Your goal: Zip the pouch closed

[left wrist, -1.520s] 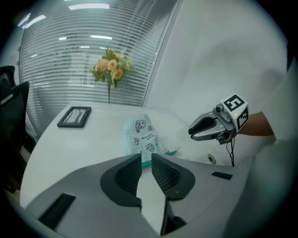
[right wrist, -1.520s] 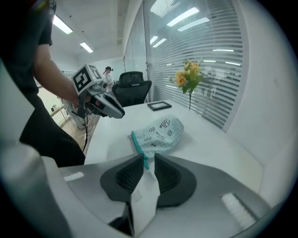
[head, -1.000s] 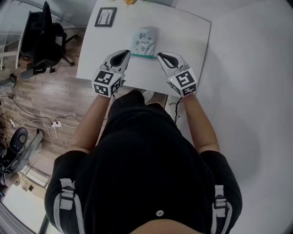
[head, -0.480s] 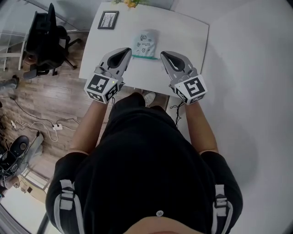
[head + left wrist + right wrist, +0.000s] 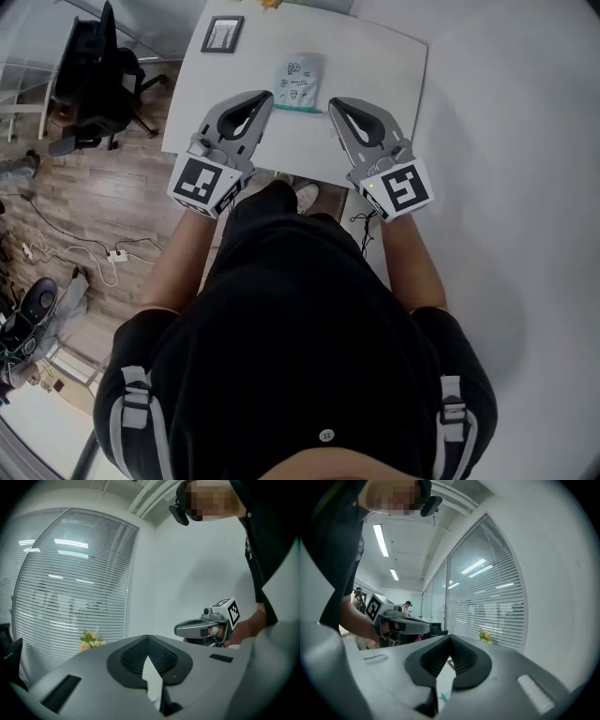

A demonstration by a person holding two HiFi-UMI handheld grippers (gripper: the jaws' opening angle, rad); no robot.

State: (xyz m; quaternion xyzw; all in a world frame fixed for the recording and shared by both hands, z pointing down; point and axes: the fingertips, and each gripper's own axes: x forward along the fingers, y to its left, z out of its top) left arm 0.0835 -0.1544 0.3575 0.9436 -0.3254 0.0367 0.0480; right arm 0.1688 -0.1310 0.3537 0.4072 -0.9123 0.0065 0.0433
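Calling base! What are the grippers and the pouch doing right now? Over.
Left hand-held gripper shut, empty. Right hand-held gripper shut, empty. Pouch flat on table, not held. Picture frame well aside.

White table (image 5: 375, 75), rounded corners, beside a white wall (image 5: 506, 141). Framed picture (image 5: 222, 34) sits at its far left corner. Yellow flowers (image 5: 90, 641) at the far edge, in front of slatted window blinds (image 5: 70, 588). Black office chair (image 5: 94, 75) left of the table, on wood-plank floor (image 5: 103, 197). White power strip (image 5: 114, 254) and black cables (image 5: 56, 234) lie on the floor. 2 ceiling strip lights (image 5: 380, 540) are lit.
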